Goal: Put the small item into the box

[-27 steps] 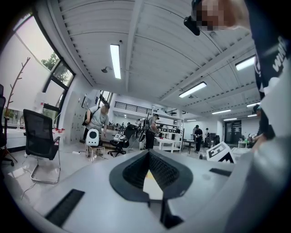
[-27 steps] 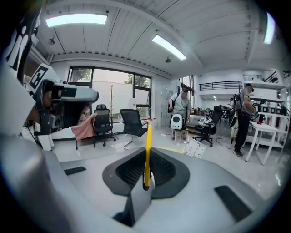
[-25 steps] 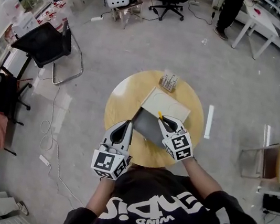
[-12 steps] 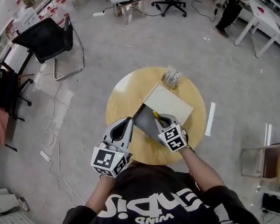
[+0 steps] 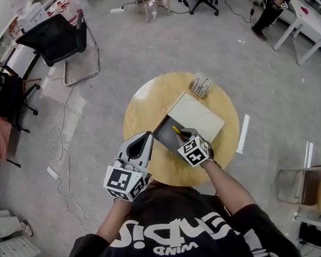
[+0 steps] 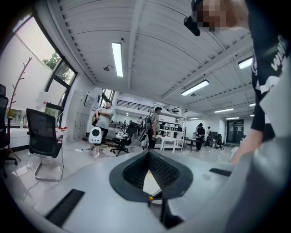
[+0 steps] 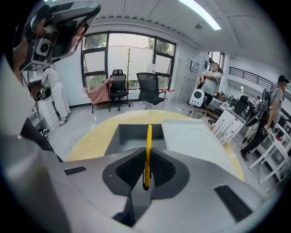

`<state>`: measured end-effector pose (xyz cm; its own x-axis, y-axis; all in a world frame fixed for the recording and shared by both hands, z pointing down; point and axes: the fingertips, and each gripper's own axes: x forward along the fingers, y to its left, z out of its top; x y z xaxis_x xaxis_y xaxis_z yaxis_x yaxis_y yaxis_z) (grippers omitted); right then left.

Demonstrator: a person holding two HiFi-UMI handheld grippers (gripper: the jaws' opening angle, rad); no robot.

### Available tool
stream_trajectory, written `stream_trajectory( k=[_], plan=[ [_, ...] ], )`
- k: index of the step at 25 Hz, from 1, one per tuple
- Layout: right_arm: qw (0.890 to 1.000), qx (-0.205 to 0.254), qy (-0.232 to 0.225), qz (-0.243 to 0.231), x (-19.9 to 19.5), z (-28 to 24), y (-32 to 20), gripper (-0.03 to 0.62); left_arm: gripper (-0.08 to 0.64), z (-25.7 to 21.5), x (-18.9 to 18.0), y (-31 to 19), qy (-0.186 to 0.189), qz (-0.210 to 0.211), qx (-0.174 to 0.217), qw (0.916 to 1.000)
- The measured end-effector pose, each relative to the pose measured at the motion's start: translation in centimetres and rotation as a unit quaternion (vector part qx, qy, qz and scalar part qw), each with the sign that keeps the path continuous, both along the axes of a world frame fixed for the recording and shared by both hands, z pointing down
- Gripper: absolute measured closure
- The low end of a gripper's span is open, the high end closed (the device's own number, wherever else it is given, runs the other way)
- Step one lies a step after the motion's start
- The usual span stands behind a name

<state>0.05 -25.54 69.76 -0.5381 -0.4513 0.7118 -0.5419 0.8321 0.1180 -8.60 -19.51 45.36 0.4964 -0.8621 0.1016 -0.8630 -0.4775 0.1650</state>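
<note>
An open grey box lies on the round wooden table, its white lid folded back beside it. My right gripper hovers over the box's near right corner, shut on a thin yellow pen-like item. In the right gripper view the yellow item stands out past the gripper toward the grey box, with the lid at the right. My left gripper rests at the table's front left edge, apart from the box. Its jaws meet at the tip and hold nothing.
A small rack of cards stands at the table's far edge. Black chairs stand on the floor to the left, a folding chair to the right. People and white desks are far behind.
My right gripper has moved left and slightly away with the yellow item, from the box's right side to over the box. The left gripper has hardly moved.
</note>
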Motion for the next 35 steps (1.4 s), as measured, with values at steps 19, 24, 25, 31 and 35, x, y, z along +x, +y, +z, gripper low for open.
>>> stream_trajectory(
  k=[19,24,25,31,35],
  plan=[
    [0.992,-0.096,0.071,-0.033,-2.2,6.3,0.4,0.566,0.551,0.9,-2.3,-0.7,0.000,-0.025,-0.014,0.9996],
    [0.991,-0.103,0.080,-0.032,-2.2,6.7,0.2,0.565,0.551,1.0,-2.2,-0.8,0.002,-0.028,-0.015,0.9995],
    [0.991,-0.106,0.081,-0.031,-2.2,6.8,0.1,0.565,0.551,1.0,-2.2,-0.8,0.002,-0.028,-0.016,0.9995],
    [0.989,-0.114,0.085,-0.030,-2.6,7.2,-0.1,0.565,0.551,1.3,-2.5,-0.9,0.003,-0.030,-0.017,0.9994],
    [0.989,-0.116,0.083,-0.031,-2.5,7.1,-0.2,0.565,0.551,1.4,-2.3,-0.8,0.005,-0.031,-0.018,0.9994]
  ],
)
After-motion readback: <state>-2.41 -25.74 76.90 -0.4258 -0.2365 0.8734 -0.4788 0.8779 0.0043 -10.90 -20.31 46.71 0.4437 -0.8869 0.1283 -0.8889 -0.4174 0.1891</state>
